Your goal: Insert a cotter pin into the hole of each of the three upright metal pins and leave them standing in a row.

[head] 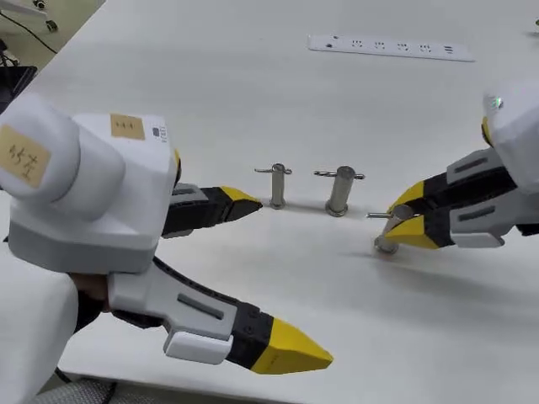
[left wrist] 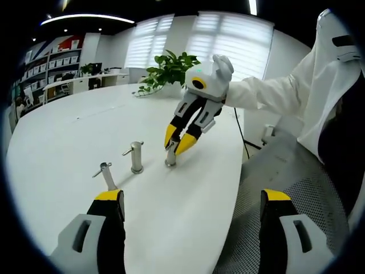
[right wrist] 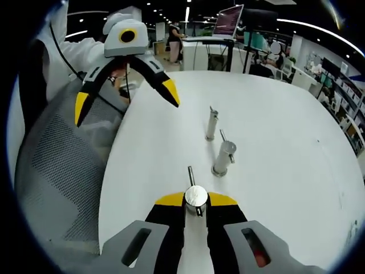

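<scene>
L claw gapes wide w/ nothing in it, over the near-left of the white table, upper tip just beside the 1st metal pin. That one's upright w/ a cotter pin thru its top. The 2nd metal pin beside it is the same. R claw is clamped on the 3rd metal pin at the row's right end, base on the table, 3rd cotter pin poking out.

No words or numbers can be read. A large tan sticker on the left gripper carries handwritten marks, and a small tan sticker carries faint print. Both are too blurred to make out.
</scene>
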Demonstrator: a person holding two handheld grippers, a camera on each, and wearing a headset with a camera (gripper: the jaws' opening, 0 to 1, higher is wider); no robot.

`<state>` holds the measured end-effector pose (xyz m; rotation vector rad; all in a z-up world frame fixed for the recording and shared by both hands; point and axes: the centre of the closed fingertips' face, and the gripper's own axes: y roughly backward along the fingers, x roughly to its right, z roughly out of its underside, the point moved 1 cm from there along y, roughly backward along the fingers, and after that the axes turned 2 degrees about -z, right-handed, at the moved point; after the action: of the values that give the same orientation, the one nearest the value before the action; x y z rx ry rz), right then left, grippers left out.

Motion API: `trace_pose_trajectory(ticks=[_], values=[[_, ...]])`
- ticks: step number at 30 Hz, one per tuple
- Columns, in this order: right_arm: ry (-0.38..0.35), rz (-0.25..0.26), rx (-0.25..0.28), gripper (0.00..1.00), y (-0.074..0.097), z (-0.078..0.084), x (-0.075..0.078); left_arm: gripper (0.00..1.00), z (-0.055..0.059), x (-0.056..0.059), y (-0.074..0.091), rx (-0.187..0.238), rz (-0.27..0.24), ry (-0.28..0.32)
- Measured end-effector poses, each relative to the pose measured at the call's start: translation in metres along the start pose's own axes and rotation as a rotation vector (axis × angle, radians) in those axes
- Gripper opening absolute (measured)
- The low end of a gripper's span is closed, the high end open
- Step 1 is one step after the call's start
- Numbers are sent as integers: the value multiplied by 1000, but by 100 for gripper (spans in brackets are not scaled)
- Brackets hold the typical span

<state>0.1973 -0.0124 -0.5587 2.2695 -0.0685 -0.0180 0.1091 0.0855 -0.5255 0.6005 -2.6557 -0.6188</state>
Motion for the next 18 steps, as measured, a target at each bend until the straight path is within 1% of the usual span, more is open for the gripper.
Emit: trace_pose_trajectory(ticks=[2, 3, 7, 9, 12, 14, 18], values=[[3, 4, -5, 8, 2, 5, 9, 99, 0, 1, 0, 0, 5, 7], [13, 10, -11, 8, 4, 10, 16, 99, 0, 1, 1, 2, 8, 9], [14, 26, -13, 8, 9, 15, 33, 99, 0, -2, 2, 7, -6, 12], [-3, 29, -6, 8, 9, 16, 40, 99, 0, -4, 2, 6, -21, 11], [-4, 30, -9, 8, 7, 18, 46, 99, 1, -6, 3, 3, -25, 19], [-5, 26, -11, 8, 6, 18, 46, 99, 2, -6, 4, -1, -27, 23], [1, 17, -16, 8, 3, 19, 50, 99, 3, -6, 4, -6, -31, 24]])
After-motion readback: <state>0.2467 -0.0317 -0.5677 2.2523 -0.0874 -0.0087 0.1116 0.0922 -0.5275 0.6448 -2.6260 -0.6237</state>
